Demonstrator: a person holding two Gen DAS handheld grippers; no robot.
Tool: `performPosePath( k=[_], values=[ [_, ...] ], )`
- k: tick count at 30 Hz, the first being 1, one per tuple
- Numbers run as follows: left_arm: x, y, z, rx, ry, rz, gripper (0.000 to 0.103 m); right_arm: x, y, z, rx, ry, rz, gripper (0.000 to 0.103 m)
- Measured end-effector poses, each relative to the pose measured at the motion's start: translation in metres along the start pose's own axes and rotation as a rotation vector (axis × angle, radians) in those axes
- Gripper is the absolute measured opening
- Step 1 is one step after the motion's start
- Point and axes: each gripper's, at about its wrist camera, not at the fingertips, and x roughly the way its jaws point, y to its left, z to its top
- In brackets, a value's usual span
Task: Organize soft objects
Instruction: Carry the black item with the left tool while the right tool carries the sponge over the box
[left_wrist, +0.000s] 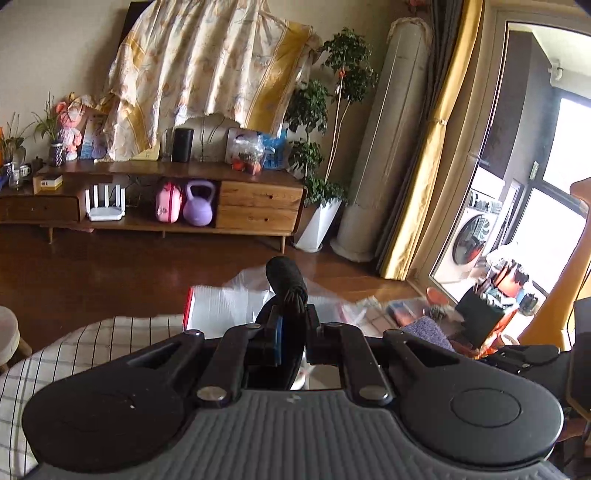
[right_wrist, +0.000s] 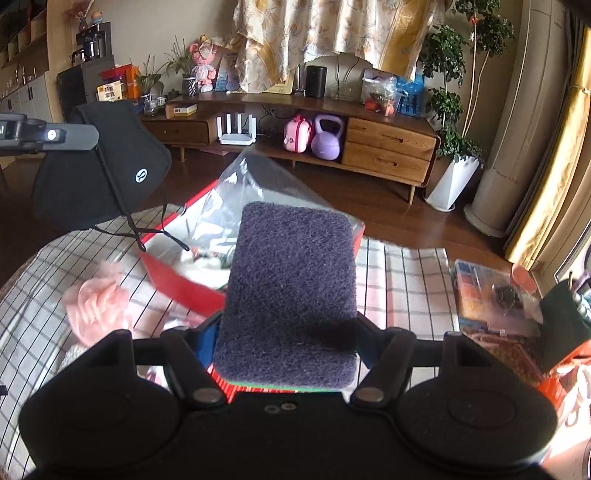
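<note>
My left gripper (left_wrist: 293, 325) is shut on a black face mask (left_wrist: 286, 282), which sticks up between its fingers. In the right wrist view the same black mask (right_wrist: 107, 166) hangs from the left gripper's finger (right_wrist: 66, 137), its cords dangling over the table. My right gripper (right_wrist: 288, 332) is shut on a purple scouring sponge (right_wrist: 291, 288) with a green underside, held above a clear plastic bag (right_wrist: 255, 188) with a red zip edge. The bag also shows in the left wrist view (left_wrist: 229, 299). A pink fluffy cloth (right_wrist: 98, 302) lies on the checked tablecloth (right_wrist: 402, 280).
A clear box of small items (right_wrist: 487, 291) sits at the table's right. A wooden TV cabinet (right_wrist: 388, 144) with a purple kettlebell (right_wrist: 327, 138) stands across the floor. A potted plant (right_wrist: 450, 147) and curtain (right_wrist: 546, 184) are to the right.
</note>
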Motion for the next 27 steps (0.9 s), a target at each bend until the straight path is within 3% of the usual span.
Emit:
performPosePath(
  k=[8,15,21,27],
  values=[
    [0.033,-0.002,0.039,-0.001,-0.07,-0.026,0.011,0.035,-0.013,0.039,-0.001,-0.03,-0.038,0.07],
    [0.074,-0.003,0.051,0.012,-0.086,-0.034,0.011,0.076,-0.022,0.059,0.014,-0.022,-0.061,0.07],
    [0.117,0.004,0.042,-0.01,-0.031,-0.028,0.011,0.121,-0.023,0.063,-0.004,-0.002,-0.095,0.07],
    [0.157,0.019,0.014,-0.041,0.059,-0.009,0.011,0.164,-0.022,0.052,0.018,0.042,-0.065,0.07]
  ],
)
